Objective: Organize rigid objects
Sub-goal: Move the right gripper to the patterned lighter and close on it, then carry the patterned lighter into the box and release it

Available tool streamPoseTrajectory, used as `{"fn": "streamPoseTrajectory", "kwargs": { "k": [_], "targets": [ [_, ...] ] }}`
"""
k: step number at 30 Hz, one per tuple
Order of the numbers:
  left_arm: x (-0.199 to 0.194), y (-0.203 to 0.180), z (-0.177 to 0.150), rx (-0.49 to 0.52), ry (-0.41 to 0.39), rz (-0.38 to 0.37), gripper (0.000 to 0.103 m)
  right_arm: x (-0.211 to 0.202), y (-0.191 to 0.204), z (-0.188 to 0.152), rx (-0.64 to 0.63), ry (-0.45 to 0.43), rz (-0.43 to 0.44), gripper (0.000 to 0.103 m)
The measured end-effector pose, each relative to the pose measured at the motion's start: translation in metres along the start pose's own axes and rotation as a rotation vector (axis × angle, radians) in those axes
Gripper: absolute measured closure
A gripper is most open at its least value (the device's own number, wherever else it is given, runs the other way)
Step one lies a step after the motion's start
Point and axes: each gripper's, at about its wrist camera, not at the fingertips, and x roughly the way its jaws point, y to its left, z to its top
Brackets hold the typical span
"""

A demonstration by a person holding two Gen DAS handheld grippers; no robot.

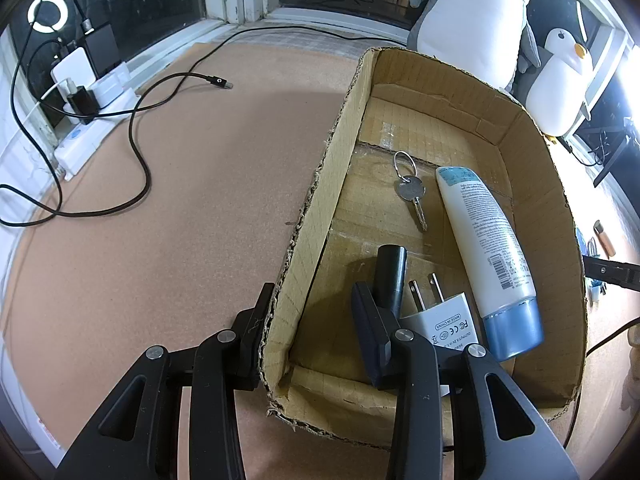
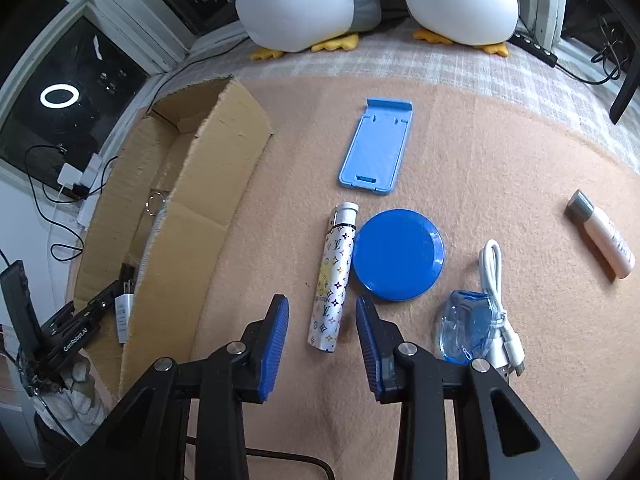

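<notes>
A cardboard box holds a key on a ring, a white tube with a blue cap, a white plug adapter and a black cylinder. My left gripper is open and straddles the box's left wall, one finger inside beside the black cylinder. My right gripper is open around the lower end of a patterned white lighter-shaped tube lying on the mat. A blue round disc, a blue phone stand, a white cable, a blue clear item and a pink tube lie nearby.
The box also shows in the right wrist view, left of the mat, with the left gripper at it. Two penguin plush toys sit at the back. A black cable and chargers lie by the window.
</notes>
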Motion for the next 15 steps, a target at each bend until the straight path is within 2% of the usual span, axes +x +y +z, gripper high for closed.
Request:
{"fn": "streamPoseTrajectory", "kwargs": {
  "k": [10,15],
  "targets": [
    [0.0,0.0,0.0,-0.001,0.0,0.0,0.067,0.013,0.006,0.012,-0.013,0.013,-0.024,0.077],
    [0.0,0.0,0.0,-0.001,0.0,0.0,0.067,0.017,0.011,0.017,-0.037,0.01,-0.063,0.089]
  ]
}}
